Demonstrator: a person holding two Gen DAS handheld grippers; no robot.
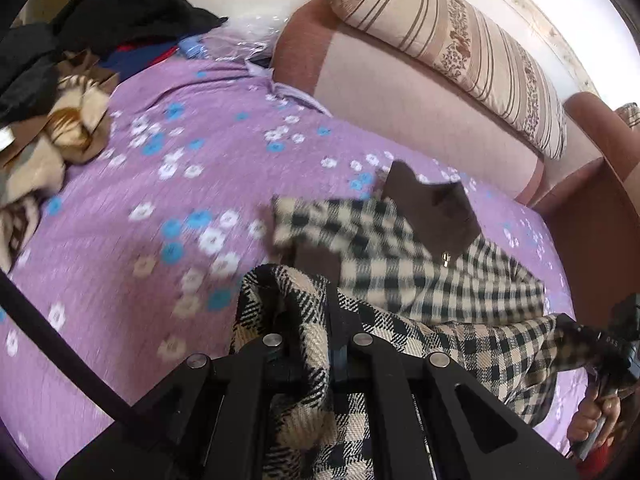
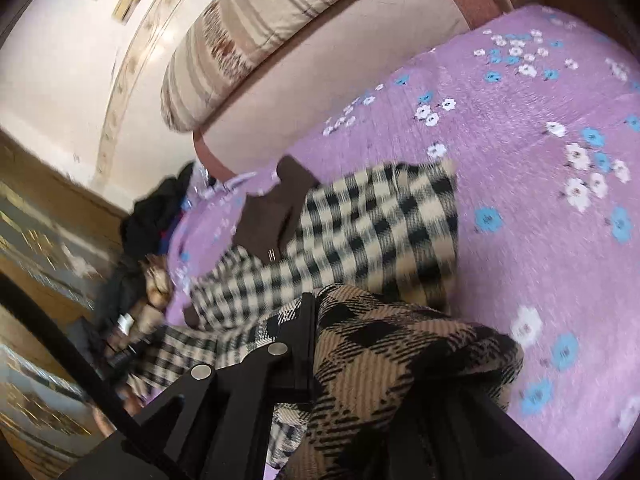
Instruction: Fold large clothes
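Observation:
A beige-and-black checked coat (image 1: pixel 420 280) with a dark brown lining (image 1: pixel 436 208) lies partly on the purple flowered bedsheet (image 1: pixel 140 200). My left gripper (image 1: pixel 316 344) is shut on a fold of the checked coat, which drapes over its fingers. My right gripper (image 2: pixel 320 336) is shut on another edge of the same coat (image 2: pixel 372 220); cloth covers its right finger. In the left wrist view the right gripper (image 1: pixel 612 352) shows at the right edge, with the coat stretched between the two.
A pile of dark and beige clothes (image 1: pixel 60 92) lies at the bed's far left corner. A padded pink-and-brown headboard (image 1: pixel 400 92) with a striped pillow (image 1: pixel 460 40) on top borders the bed. A wooden cabinet (image 2: pixel 36 240) stands beyond the bed.

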